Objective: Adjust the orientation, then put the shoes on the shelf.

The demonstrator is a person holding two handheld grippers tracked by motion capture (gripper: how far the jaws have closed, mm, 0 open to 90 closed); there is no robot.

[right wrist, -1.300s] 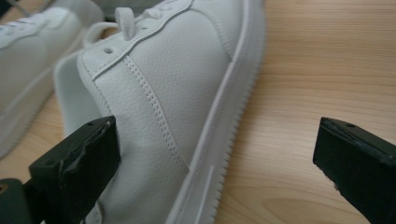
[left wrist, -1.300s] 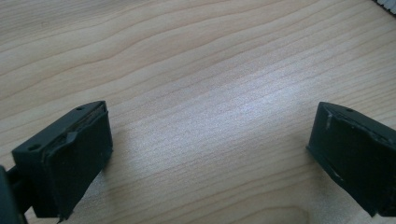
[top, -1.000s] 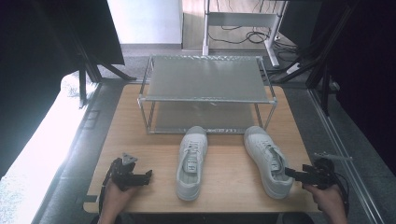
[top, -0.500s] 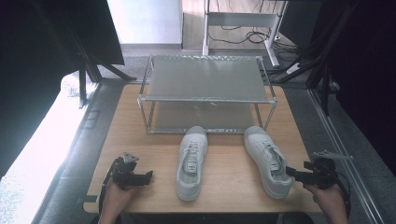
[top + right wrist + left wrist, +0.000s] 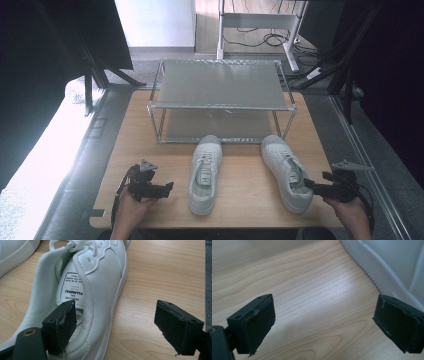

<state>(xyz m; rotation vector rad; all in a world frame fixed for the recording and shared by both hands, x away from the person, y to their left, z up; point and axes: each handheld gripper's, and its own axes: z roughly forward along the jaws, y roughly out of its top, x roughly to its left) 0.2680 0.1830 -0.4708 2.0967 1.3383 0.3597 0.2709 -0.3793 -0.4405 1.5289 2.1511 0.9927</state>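
Bare table (image 5: 240, 195) between two shoes, rack (image 5: 220, 100) blocking the far half

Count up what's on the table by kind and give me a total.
Shoes: 2, white, left one, right one
Rack: 1, metal, two shelves
Total: 3

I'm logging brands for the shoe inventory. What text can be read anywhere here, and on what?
"HUANQIU": upside down on the white label inside the right shoe.
Smaller lines on that label: too small to read.
Mark on the left shoe tongue: blurred, unreadable.
Nothing else bears text.
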